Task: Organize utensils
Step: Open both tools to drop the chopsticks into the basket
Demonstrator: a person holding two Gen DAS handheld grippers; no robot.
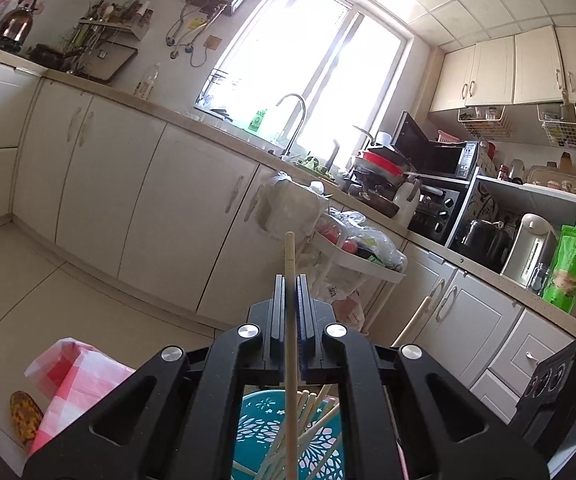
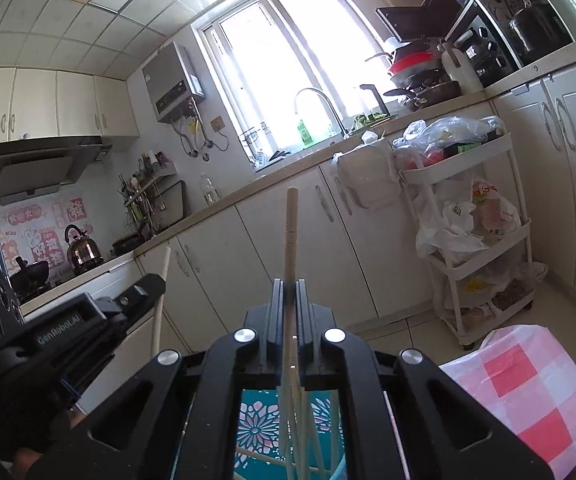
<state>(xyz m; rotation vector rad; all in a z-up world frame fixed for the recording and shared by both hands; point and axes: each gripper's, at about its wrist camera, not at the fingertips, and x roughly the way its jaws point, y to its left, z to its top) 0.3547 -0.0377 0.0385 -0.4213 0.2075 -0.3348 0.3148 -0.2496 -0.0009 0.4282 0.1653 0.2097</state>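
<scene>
My left gripper (image 1: 290,280) is shut on a wooden chopstick (image 1: 290,256) that stands upright between its fingers, its lower end reaching down into a teal patterned holder (image 1: 256,424) with several more chopsticks. My right gripper (image 2: 289,282) is shut on another wooden chopstick (image 2: 290,224), also upright, over the same teal holder (image 2: 256,428). The left gripper's body (image 2: 72,332) shows in the right wrist view at the left, with its chopstick (image 2: 161,284) sticking up. The right gripper's body (image 1: 556,380) shows at the right edge of the left wrist view.
A red-and-white checked cloth (image 1: 76,376) (image 2: 528,388) lies beside the holder, with a brown patterned object (image 1: 26,414) next to it. Beyond are cream kitchen cabinets (image 1: 136,200), a white trolley of bags (image 2: 476,232), a sink tap (image 1: 296,120) and a bright window.
</scene>
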